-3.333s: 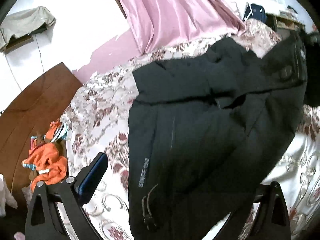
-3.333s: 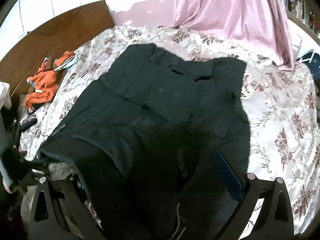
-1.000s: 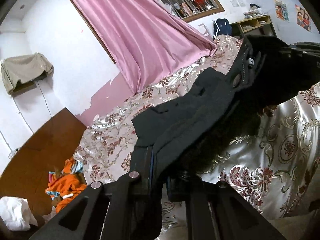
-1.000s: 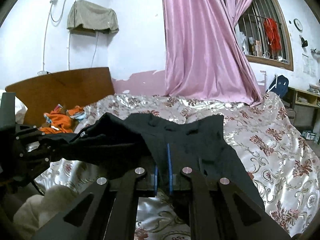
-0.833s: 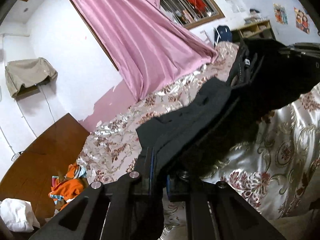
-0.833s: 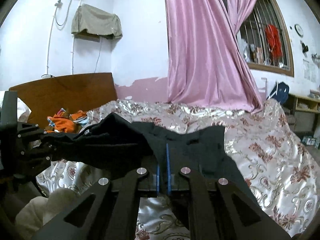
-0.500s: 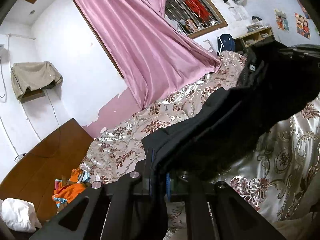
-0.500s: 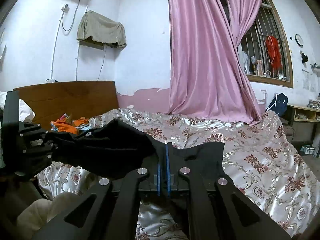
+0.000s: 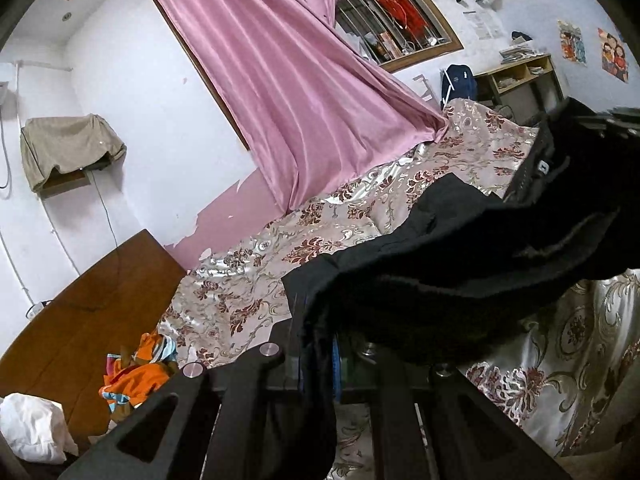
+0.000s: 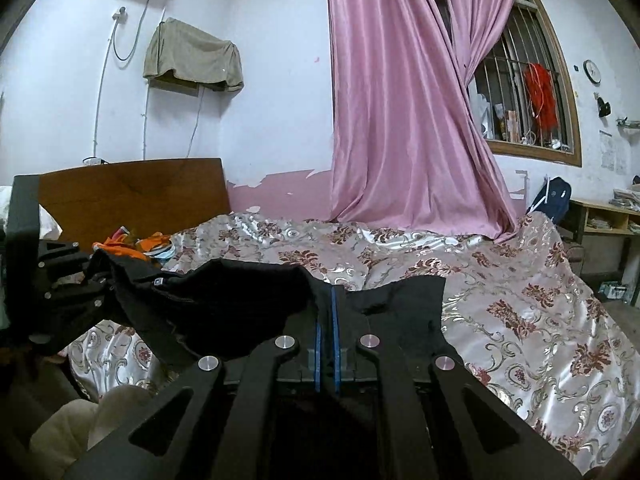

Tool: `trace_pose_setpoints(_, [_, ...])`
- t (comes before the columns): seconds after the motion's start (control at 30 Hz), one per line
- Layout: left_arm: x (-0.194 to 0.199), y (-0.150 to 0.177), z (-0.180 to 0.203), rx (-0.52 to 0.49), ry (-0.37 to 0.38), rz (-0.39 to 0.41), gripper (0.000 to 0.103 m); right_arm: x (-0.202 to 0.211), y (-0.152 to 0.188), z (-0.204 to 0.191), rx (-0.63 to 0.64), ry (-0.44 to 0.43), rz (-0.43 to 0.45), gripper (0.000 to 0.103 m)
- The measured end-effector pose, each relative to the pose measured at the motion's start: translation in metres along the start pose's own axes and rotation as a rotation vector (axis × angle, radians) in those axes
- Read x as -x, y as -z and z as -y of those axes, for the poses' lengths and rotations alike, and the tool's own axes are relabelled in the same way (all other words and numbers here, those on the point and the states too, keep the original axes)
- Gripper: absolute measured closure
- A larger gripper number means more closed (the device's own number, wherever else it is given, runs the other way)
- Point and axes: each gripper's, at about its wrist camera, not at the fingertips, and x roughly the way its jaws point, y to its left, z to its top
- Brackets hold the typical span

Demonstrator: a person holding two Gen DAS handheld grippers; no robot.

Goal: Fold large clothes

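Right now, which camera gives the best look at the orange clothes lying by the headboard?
The left wrist view: the orange clothes lie in the open against the wooden headboard, folds and striped trim visible. In the right wrist view they are far off and low, partly hidden behind the lifted black garment.

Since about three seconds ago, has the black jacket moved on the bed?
Yes. The black jacket then lay flat on the bedspread; now its near edge is lifted off it, held up in both tongs, the right tongs and the left tongs.
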Motion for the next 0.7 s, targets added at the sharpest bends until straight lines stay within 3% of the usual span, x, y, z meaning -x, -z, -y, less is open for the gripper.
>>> trace_pose_setpoints(0.2, [-0.017, -0.012, -0.012, 0.029, 0.033, -0.036, 0.094, -0.006, -0.002, 0.014, -0.027, -0.107, -0.044, 0.093])
trace_pose_setpoints(0.23, [-0.021, -0.014, -0.013, 0.031, 0.040, -0.040, 0.094, -0.005, -0.001, 0.018, -0.017, -0.170, -0.058, 0.085])
trace_pose_setpoints(0.27, [-0.024, -0.015, -0.015, 0.030, 0.045, -0.042, 0.094, -0.005, -0.001, 0.018, -0.017, -0.170, -0.058, 0.063])
trace_pose_setpoints(0.33, [-0.031, -0.020, -0.016, 0.027, 0.067, -0.046, 0.094, 0.000, 0.004, 0.018, 0.015, -0.290, -0.058, 0.028])
trace_pose_setpoints(0.43, [-0.039, -0.026, -0.013, 0.013, 0.084, -0.053, 0.094, 0.003, 0.009, 0.011, 0.057, -0.337, -0.071, 0.026])
trace_pose_setpoints(0.5, [-0.042, -0.031, -0.010, 0.007, 0.088, -0.048, 0.094, 0.000, 0.022, -0.003, 0.168, -0.323, -0.130, 0.026])
trace_pose_setpoints(0.63, [-0.048, -0.039, -0.008, 0.002, 0.095, -0.040, 0.094, -0.004, 0.035, -0.019, 0.241, -0.328, -0.192, 0.026])
trace_pose_setpoints(0.7, [-0.048, -0.041, -0.008, 0.001, 0.095, -0.038, 0.094, -0.007, 0.040, -0.029, 0.290, -0.291, -0.219, 0.027])
